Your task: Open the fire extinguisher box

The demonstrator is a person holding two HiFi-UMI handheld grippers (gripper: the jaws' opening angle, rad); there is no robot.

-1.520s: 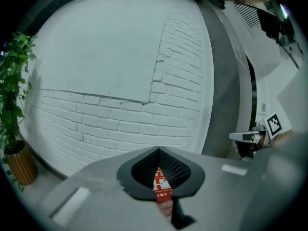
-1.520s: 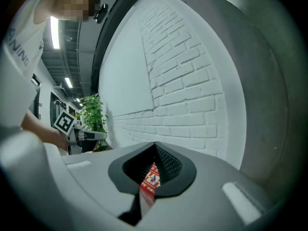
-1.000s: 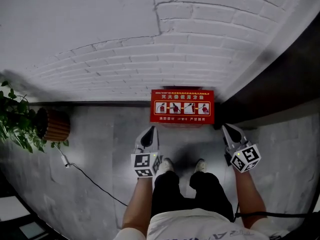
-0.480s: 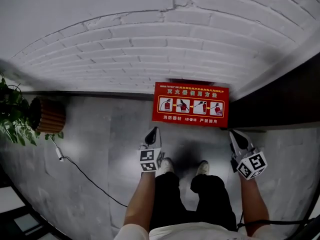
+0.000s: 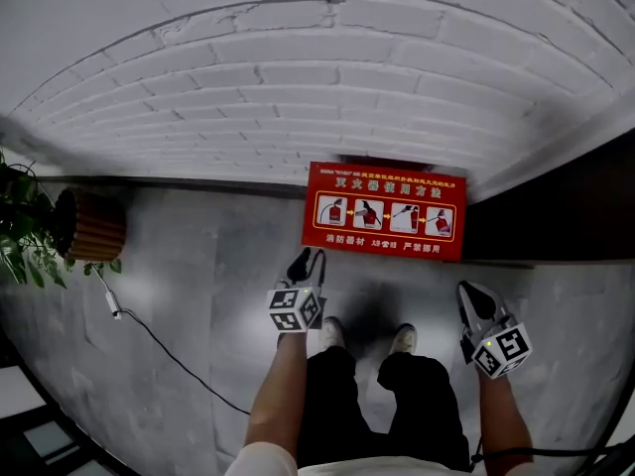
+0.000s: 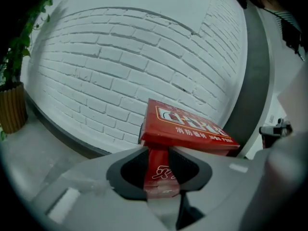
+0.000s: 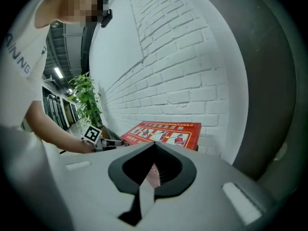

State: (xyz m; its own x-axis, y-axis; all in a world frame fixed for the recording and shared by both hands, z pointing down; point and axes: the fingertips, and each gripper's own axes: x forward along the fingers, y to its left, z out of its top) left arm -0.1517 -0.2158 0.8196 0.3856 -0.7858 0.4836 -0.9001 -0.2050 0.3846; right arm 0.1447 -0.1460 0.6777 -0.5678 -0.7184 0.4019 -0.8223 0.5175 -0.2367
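Red front of the fire extinguisher box [image 6: 192, 126] half hidden behind the left gripper [image 6: 158, 150], only a strip showing through its opening jaws, nothing between them. Potted plant [image 5: 20, 231] cut off at the frame edge. Box on grey floor [image 5: 198, 296] against white brick wall [image 5: 298, 97], lid down, white lettering, four pictograms. Right gripper [image 7: 155, 144] closed tip to tip, empty.
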